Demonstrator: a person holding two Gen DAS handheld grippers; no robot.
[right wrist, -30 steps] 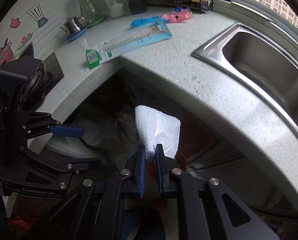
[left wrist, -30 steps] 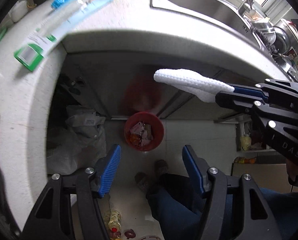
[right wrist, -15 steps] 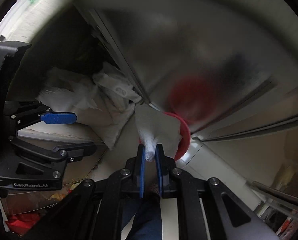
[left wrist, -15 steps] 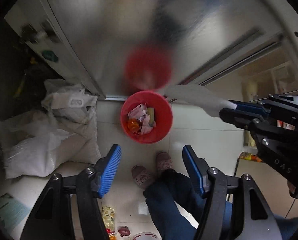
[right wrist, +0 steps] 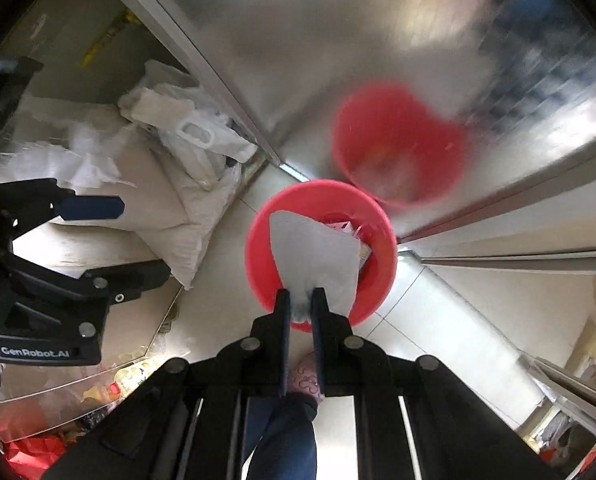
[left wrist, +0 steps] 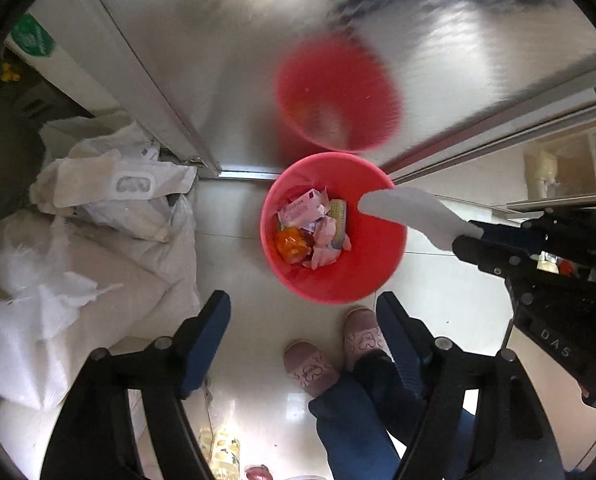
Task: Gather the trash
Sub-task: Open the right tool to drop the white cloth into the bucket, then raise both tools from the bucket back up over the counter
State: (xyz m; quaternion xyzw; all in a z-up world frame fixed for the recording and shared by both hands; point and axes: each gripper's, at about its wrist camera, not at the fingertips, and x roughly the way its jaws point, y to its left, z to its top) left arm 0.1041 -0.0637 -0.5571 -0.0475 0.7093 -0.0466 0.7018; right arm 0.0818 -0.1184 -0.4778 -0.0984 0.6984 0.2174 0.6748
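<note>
Both grippers have dropped from counter level to just above the floor, and the sink and worktop are gone from view.

My right gripper (right wrist: 300,308) is clenched on one corner of a white, waffle-textured paper towel (right wrist: 314,256), which hangs limp and crumpled straight ahead of the fingers, its long axis pointing into the red bin (right wrist: 257,264) directly below. In the left wrist view the towel (left wrist: 410,212) reaches in over the bin's (left wrist: 378,272) right rim, so I judge the drop needs little more than letting go. My left gripper (left wrist: 304,328) carries nothing and its jaws are opening, off to the near side of the bin. Round, smooth plastic, the bin already holds wrappers (left wrist: 310,228); a brushed-metal cabinet door (left wrist: 233,52) mirrors it.
</note>
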